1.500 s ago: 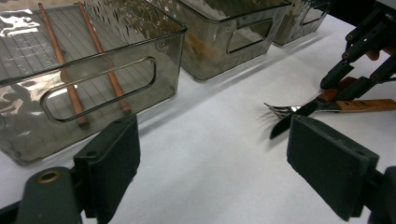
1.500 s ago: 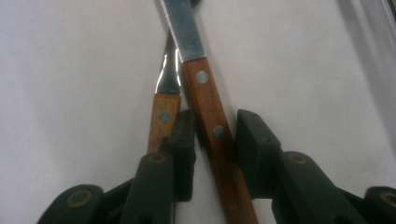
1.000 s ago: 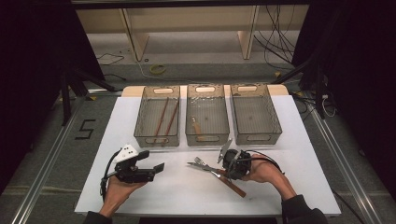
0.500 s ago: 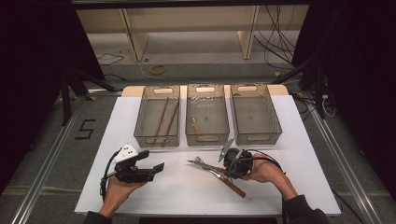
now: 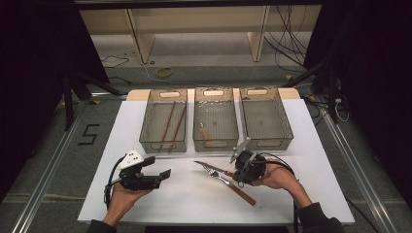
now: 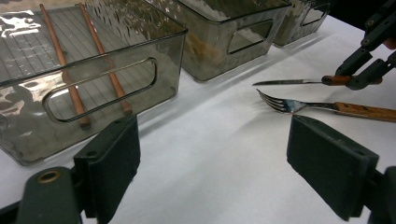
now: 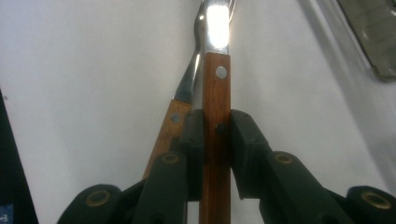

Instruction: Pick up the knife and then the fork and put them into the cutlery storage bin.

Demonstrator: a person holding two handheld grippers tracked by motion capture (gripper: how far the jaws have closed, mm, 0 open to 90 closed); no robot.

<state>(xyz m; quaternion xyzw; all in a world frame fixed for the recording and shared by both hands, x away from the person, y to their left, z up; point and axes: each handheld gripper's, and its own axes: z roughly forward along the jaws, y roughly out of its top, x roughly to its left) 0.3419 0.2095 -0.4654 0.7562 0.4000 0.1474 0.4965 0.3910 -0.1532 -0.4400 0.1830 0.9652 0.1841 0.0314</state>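
- I've got the knife (image 7: 217, 93) in the right gripper (image 7: 217, 128). Both pads are pressed flat on its wooden handle just behind the rivet, and the blade runs straight out ahead of the jaws.
- In the high view the knife sits low over the white table (image 5: 194, 204), at the near side, in front of the gap between the middle and right bins. I can't tell whether the blade tip is touching the surface.
- The right hand (image 5: 277, 177) comes in from the lower right, wrist low. The gripper is laid almost level and points left across the table.
- One fork (image 5: 221, 177) lies just beside the knife, on the side nearer me. Its wooden handle angles back toward the right hand and it is flat on the table. The two handles look very close at the gripper; whether they touch I can't say.
- The left gripper (image 5: 158, 167) is spread wide with nothing between its pads. The left hand (image 5: 124, 196) holds it from below at the near left, aimed across toward the cutlery and well apart from it.
- Count on the cutlery out here: one knife, one fork.
- Three smoky clear bins stand side by side along the far edge: the left bin (image 5: 163, 144), the middle bin (image 5: 216, 144) and the right bin (image 5: 286, 131).
- Two chopsticks (image 5: 167, 127) lie lengthwise in the left bin.
- One small wooden-handled piece (image 5: 205, 133) lies in the middle bin; it's too small to name.
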